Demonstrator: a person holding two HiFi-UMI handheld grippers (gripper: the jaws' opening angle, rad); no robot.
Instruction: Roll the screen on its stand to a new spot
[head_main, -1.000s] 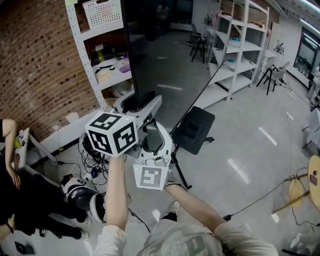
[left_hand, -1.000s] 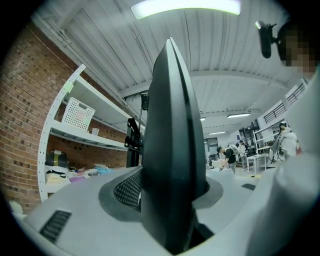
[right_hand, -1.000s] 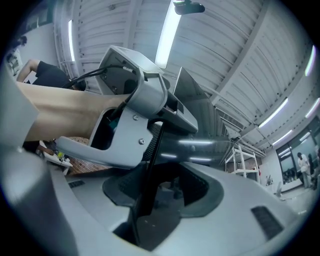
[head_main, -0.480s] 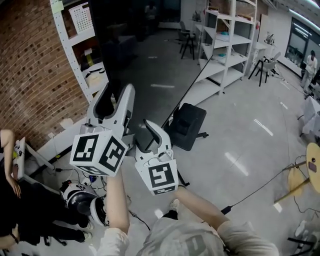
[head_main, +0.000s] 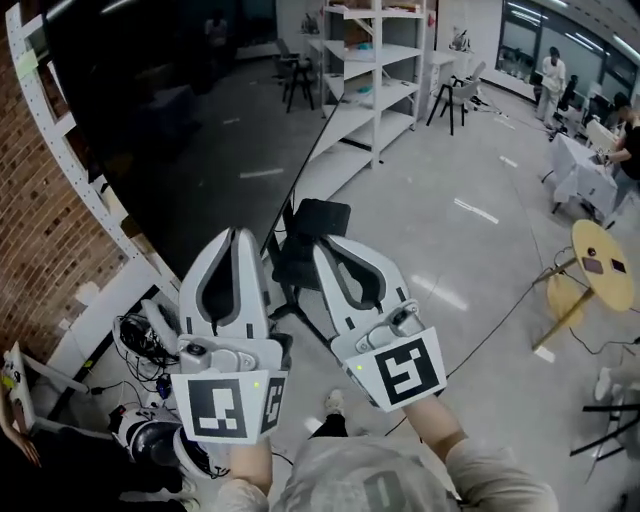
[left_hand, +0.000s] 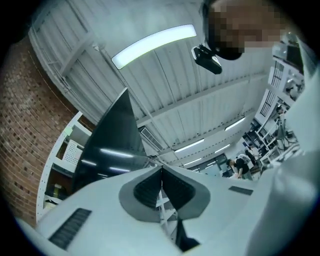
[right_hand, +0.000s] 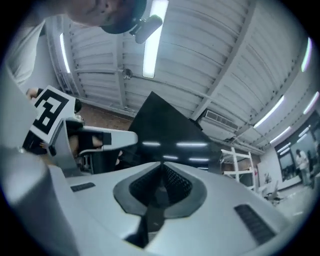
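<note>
We're holding the left tool (head_main: 238, 236) and right tool (head_main: 332, 245) raised side by side, both pairs of jaws having just been closing, now meeting on nothing, screen (head_main: 150, 130) standing at the left edge of the floor (head_main: 450, 200) by the brick wall (head_main: 40, 250), ahead of both tools.

Bright ceiling strip lights (left_hand: 152, 45), glare streaks on glossy floor (head_main: 450, 260), fisheye-bent dark edges

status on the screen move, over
Left gripper and right gripper just closed, empty, raised. Screen ahead, not gripped. Cables on floor beside it.
</note>
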